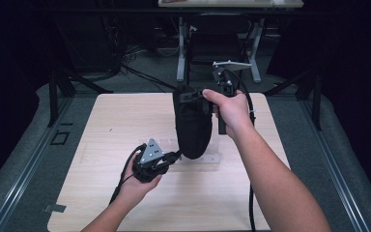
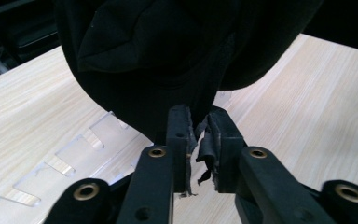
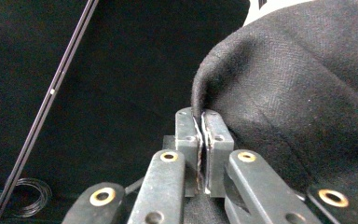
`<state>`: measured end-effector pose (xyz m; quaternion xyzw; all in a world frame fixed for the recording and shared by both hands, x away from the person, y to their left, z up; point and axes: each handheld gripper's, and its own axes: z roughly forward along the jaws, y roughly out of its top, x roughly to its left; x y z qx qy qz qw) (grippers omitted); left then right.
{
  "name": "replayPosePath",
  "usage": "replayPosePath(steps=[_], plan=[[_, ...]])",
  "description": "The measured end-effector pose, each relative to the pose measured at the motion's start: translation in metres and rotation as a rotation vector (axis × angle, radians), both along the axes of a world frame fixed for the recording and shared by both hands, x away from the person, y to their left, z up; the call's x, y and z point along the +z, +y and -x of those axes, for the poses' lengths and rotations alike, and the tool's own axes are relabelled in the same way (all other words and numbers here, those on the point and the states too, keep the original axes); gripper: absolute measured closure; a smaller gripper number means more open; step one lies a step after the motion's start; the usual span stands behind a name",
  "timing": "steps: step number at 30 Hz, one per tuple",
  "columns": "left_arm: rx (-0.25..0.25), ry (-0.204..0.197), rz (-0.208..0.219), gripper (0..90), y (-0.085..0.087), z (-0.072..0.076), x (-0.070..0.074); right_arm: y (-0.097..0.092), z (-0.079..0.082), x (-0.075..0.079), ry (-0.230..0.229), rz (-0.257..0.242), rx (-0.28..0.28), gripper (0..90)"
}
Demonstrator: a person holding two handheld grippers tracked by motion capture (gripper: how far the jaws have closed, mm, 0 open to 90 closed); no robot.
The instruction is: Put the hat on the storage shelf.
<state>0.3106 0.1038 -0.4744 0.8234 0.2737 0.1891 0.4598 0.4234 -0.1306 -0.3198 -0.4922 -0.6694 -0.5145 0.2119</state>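
Both grippers are clamped on one black cloth bag (image 1: 192, 126): the right gripper (image 1: 206, 94), raised over the far half of the wooden table (image 1: 125, 121), has its jaws pressed together on a fold at the bag's upper edge, while the left gripper (image 1: 174, 157), low near the table's middle, pinches the fabric at the bag's bottom end. Hanging between them, the bag has its long axis close to vertical, rounded lower end pointing down toward the tabletop. Beneath that end, a clear plastic slotted rack (image 2: 70, 154) lies flat on the wood.
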Motion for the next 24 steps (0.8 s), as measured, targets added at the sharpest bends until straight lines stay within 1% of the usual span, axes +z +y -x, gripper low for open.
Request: replayPosePath(steps=[2,4,7,9,11,13,14,16,18,19,22,24], plan=[[0.002,0.005,0.004,82.3,0.0006,-0.0002,-0.0003,0.0006,0.0005,0.0001,0.0,0.001,0.002,86.7],[0.005,0.0,0.003,82.9,0.0011,0.0,-0.0007,0.0011,0.0005,-0.0001,0.002,-0.003,0.003,86.1],[0.003,-0.017,-0.015,83.6,0.0001,0.0016,-0.001,0.0015,-0.0001,-0.0002,0.004,-0.009,0.015,84.6],[0.001,-0.019,-0.02,83.9,-0.0003,0.002,-0.0012,0.0028,-0.0003,0.0003,0.003,-0.017,0.02,83.6],[-0.001,-0.029,-0.03,84.2,-0.0006,0.0024,-0.0013,0.0047,0.0003,0.0032,-0.004,-0.029,0.022,82.0],[-0.002,-0.037,-0.041,84.3,-0.0012,0.0031,-0.0013,0.0049,0.0005,0.0036,-0.004,-0.031,0.021,81.7],[-0.003,-0.041,-0.045,84.4,-0.0016,0.0035,-0.0016,0.0046,0.0005,0.0041,-0.01,-0.043,0.029,81.3],[-0.001,-0.045,-0.05,84.4,-0.0016,0.0037,-0.0015,0.005,0.0009,0.0046,-0.012,-0.048,0.029,81.1],[0.003,-0.048,-0.051,84.5,-0.0011,0.0036,-0.0011,0.0051,0.0008,0.0053,-0.007,-0.048,0.034,80.0],[0.005,-0.05,-0.049,84.5,-0.0008,0.0036,-0.001,0.0048,0.0003,0.0057,-0.009,-0.055,0.036,79.1],[0.009,-0.053,-0.047,84.7,-0.0005,0.0039,-0.0009,0.0032,-0.0001,0.0071,-0.018,-0.041,0.039,78.3],[0.007,-0.055,-0.05,84.8,-0.0005,0.004,-0.001,0.0019,0.001,0.0084,-0.018,-0.047,0.041,77.8]])
